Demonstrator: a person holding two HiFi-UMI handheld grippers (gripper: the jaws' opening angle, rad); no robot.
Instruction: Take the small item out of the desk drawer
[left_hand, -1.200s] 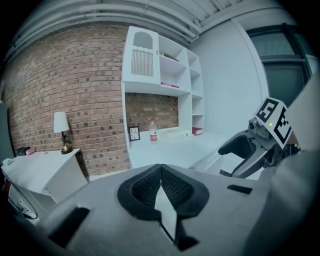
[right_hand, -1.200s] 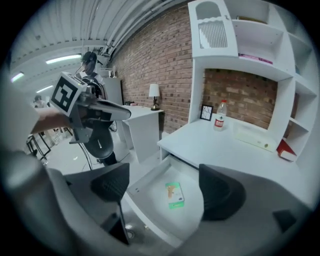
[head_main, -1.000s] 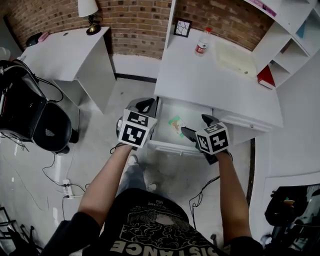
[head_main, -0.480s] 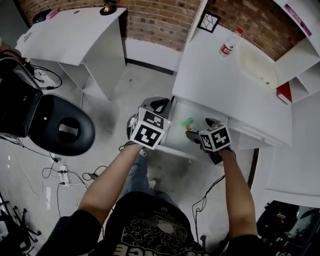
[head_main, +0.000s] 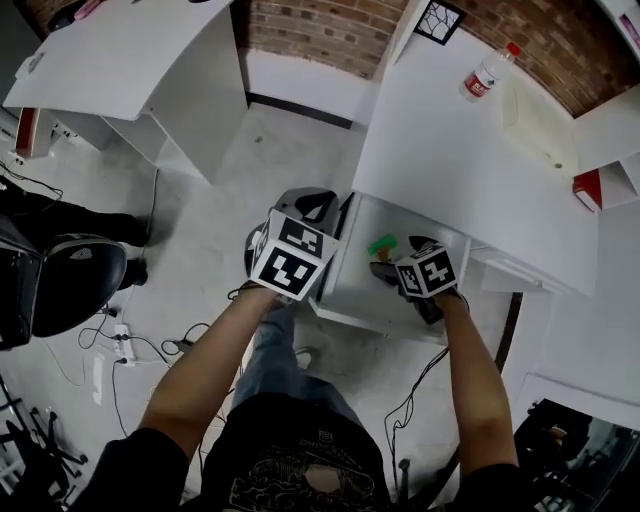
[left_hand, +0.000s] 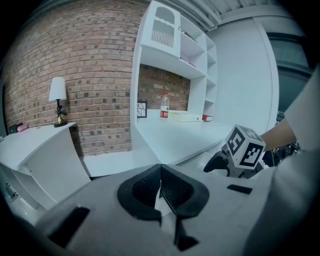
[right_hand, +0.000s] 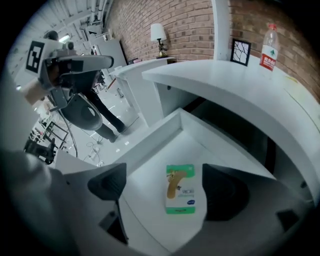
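Note:
A small green and white box (right_hand: 180, 189) lies flat on the floor of the open white desk drawer (right_hand: 150, 145). My right gripper (right_hand: 165, 186) hovers over it, open, its jaws still widening; the box lies between and below the fingers (right_hand: 225, 192), untouched. From the head view, the box (head_main: 381, 244) shows just past the right gripper (head_main: 395, 257) inside the drawer (head_main: 355, 290). My left gripper (head_main: 308, 205) hangs beside the drawer's left end, over the floor. In its own view the left gripper (left_hand: 161, 187) is shut with nothing in it.
The white desk top (head_main: 450, 150) carries a water bottle (head_main: 487, 72), a picture frame (head_main: 438, 18) and a red book (head_main: 587, 188). A second white desk (head_main: 110, 60) stands to the left, a black office chair (head_main: 70, 280) and floor cables (head_main: 130, 350) nearer.
The head view has tilted and shifted. My right gripper has moved in over the drawer, closer to the box, with its jaws spread wider. The left gripper stays by the drawer's left end.

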